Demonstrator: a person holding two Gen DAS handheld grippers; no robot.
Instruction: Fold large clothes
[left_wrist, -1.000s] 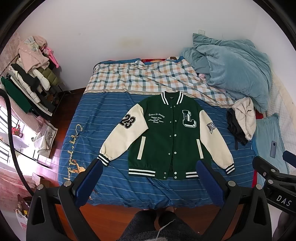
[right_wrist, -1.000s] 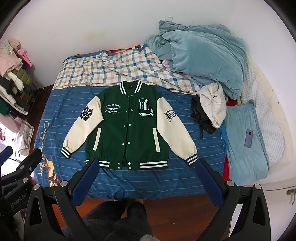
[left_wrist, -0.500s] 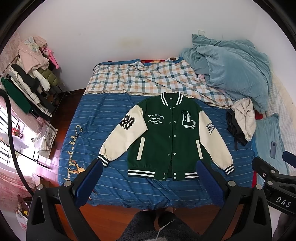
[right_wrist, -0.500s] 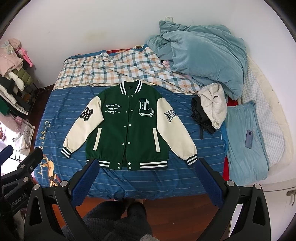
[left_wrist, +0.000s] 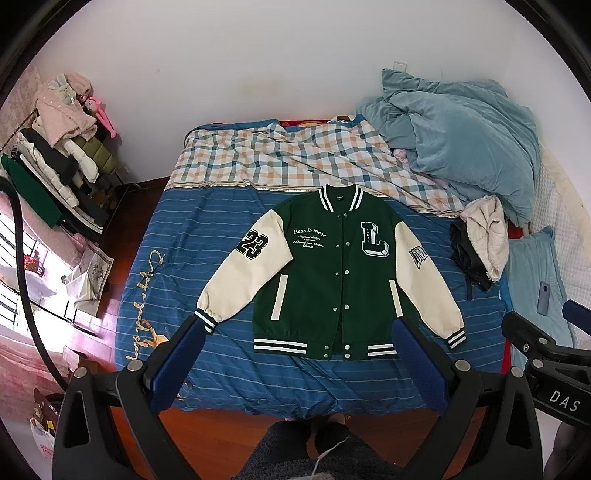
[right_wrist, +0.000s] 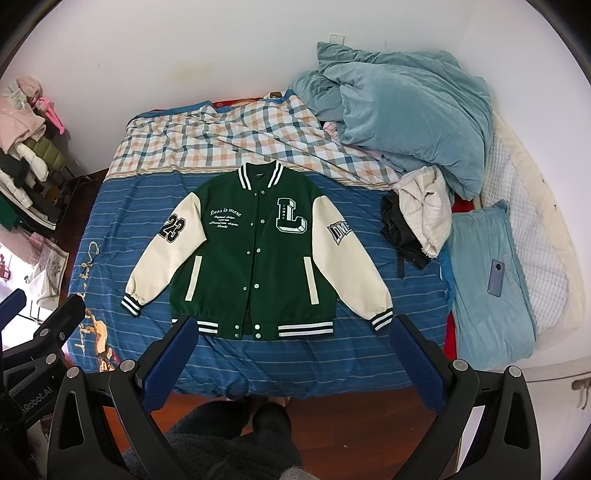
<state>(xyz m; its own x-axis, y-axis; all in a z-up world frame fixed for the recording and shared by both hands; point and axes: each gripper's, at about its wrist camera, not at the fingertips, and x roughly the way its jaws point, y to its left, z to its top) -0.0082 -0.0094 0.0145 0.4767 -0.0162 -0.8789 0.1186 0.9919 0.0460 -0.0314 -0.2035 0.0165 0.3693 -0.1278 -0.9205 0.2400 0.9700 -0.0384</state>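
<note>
Matt green cloth jacket (left_wrist: 332, 280) with smooth cream sleeves lies on striped cotton-like bedsheet (left_wrist: 207, 236); floor (left_wrist: 229, 435) glossy wood

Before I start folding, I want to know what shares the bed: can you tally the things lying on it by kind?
Green varsity jacket with cream sleeves: 1
Crumpled teal duvet: 1
Teal pillow: 1
Blue-grey phone: 1
Bundle of cream and black clothes: 1
Total: 5

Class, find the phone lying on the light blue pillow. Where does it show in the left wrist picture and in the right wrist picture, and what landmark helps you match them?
Left wrist: the phone is at the far right edge, on the pillow.
Right wrist: the phone is right of centre, on the pillow.
Shared landmark: the green jacket spread on the bed.
</note>
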